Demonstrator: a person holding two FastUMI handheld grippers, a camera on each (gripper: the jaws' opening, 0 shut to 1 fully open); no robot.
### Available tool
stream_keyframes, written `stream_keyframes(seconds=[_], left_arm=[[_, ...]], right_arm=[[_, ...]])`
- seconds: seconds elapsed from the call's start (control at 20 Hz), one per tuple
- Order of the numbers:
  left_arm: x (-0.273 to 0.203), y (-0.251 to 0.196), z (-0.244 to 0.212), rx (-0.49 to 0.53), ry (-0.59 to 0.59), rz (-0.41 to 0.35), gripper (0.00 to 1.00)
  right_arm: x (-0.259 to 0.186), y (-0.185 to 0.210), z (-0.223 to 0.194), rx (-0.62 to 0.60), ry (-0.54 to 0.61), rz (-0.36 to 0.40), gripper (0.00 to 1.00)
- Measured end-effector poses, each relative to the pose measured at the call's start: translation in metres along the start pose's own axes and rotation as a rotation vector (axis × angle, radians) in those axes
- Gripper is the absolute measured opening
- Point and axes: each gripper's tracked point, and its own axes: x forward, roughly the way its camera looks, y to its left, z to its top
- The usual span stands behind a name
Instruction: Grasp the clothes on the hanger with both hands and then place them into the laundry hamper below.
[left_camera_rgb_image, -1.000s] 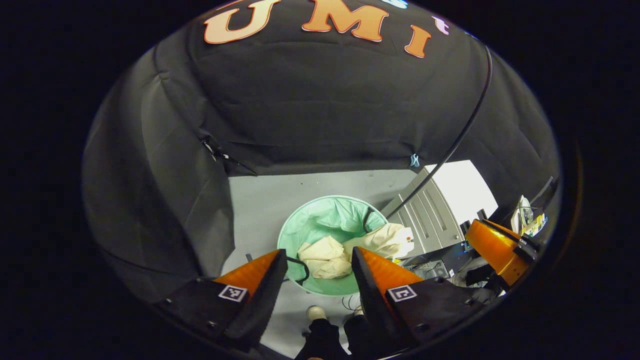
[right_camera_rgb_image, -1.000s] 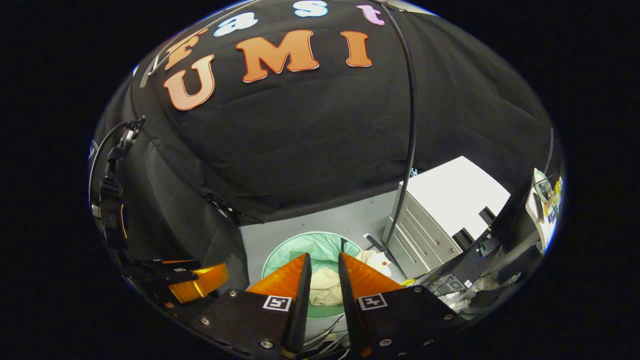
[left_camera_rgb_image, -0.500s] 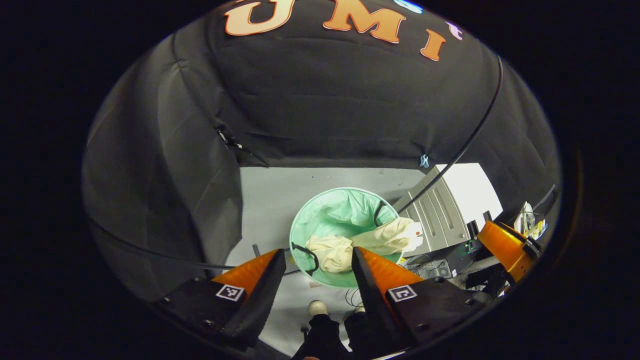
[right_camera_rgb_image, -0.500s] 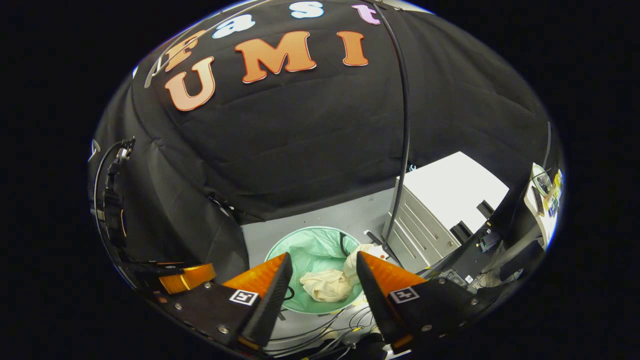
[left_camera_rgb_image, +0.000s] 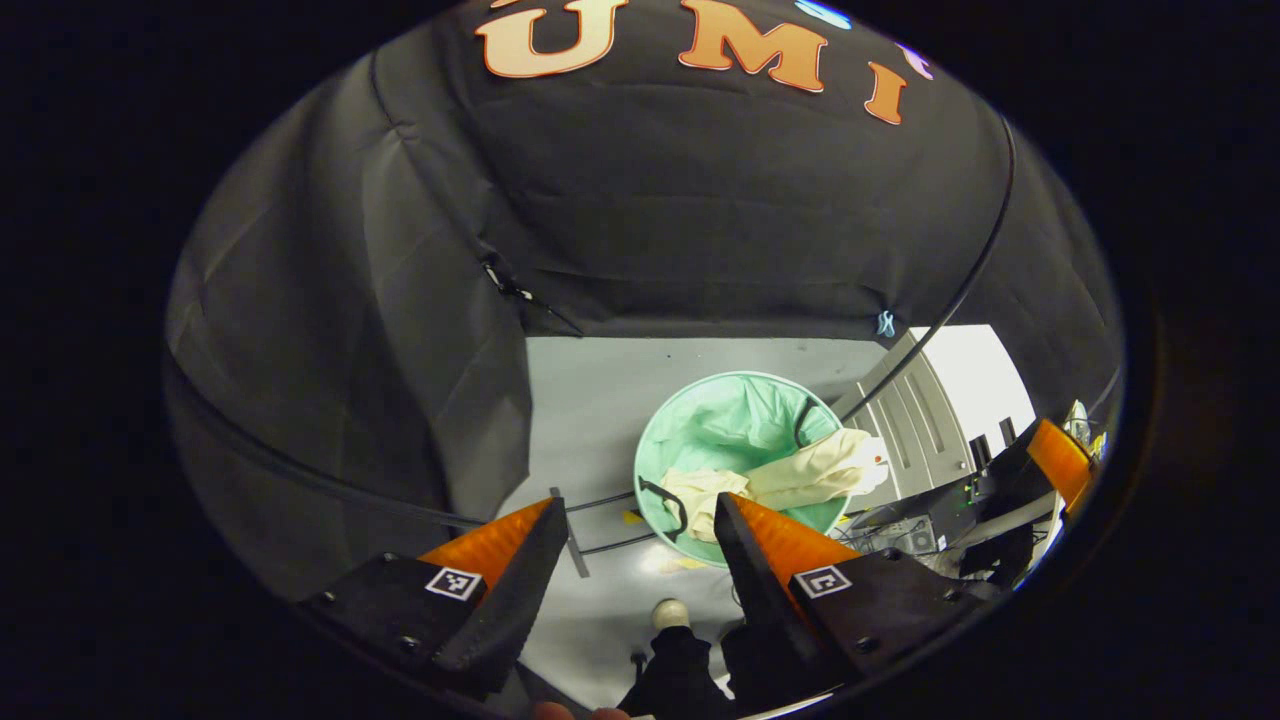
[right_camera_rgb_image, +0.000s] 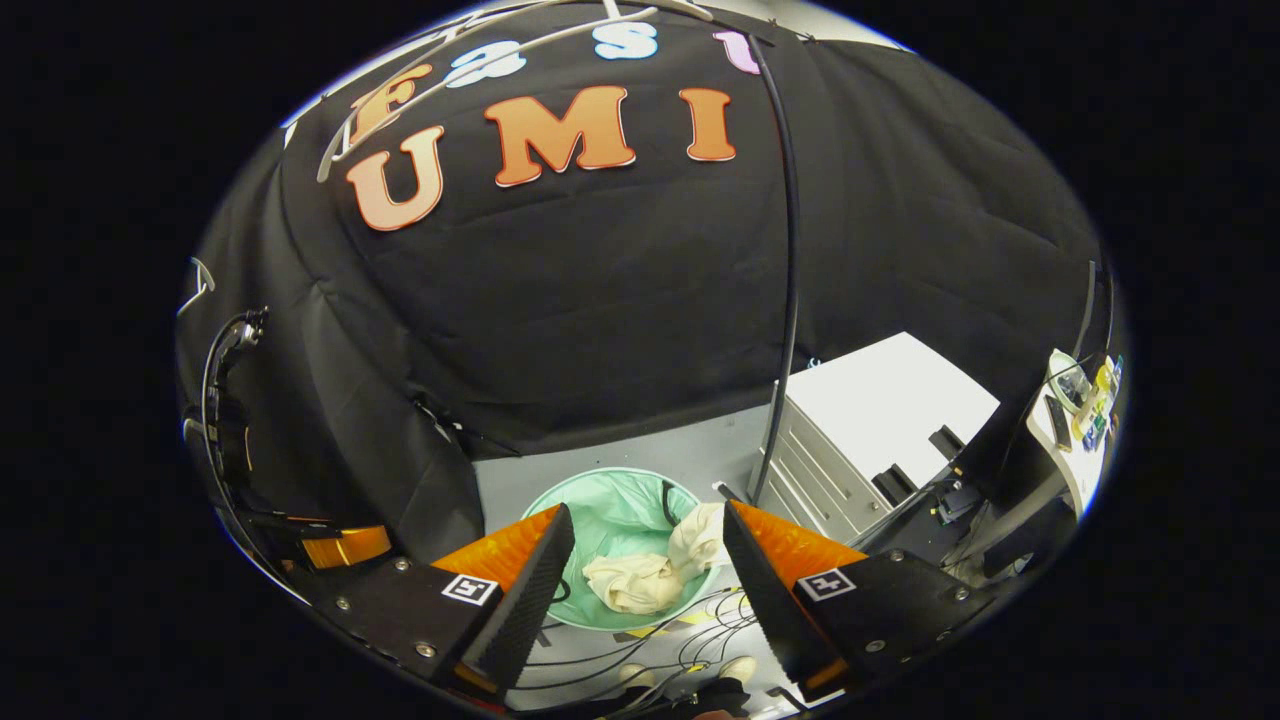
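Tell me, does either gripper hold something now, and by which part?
Nothing is held. The left gripper and right gripper are both open, and the cream clothes lie in the green hamper, partly over its rim.

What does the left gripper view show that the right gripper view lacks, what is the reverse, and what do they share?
Left gripper view: the left tool, jaws open, and a blue clip on the cloth wall.

Right gripper view: the right tool, jaws open, and pale rods crossing the top of the wall.

Both: the green laundry hamper on the grey floor, the cream clothes lying in it with one part draped over its rim, and the white cabinet beside it.
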Motion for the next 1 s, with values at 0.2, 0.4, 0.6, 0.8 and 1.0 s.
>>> stream_keyframes(seconds=[0.2,0.4,0.6,0.8,1.0], left_arm=[[-0.026,0.011,0.016,-0.010,-0.058,0.001,0.97],[-0.054,0.015,0.047,-0.011,-0.141,-0.008,0.96],[-0.088,0.012,0.084,0.003,-0.247,-0.026,0.98],[-0.121,-0.003,0.120,0.019,-0.357,-0.061,0.99],[-0.168,-0.009,0.148,0.041,-0.490,-0.088,0.98]], right_arm=[[-0.028,-0.013,0.027,-0.038,-0.079,-0.017,0.93],[-0.060,-0.020,0.059,-0.057,-0.166,-0.033,0.93],[-0.084,-0.021,0.086,-0.027,-0.230,-0.029,0.93],[-0.108,-0.022,0.116,-0.032,-0.309,-0.044,0.93],[-0.135,-0.016,0.144,-0.028,-0.384,-0.033,0.93]])
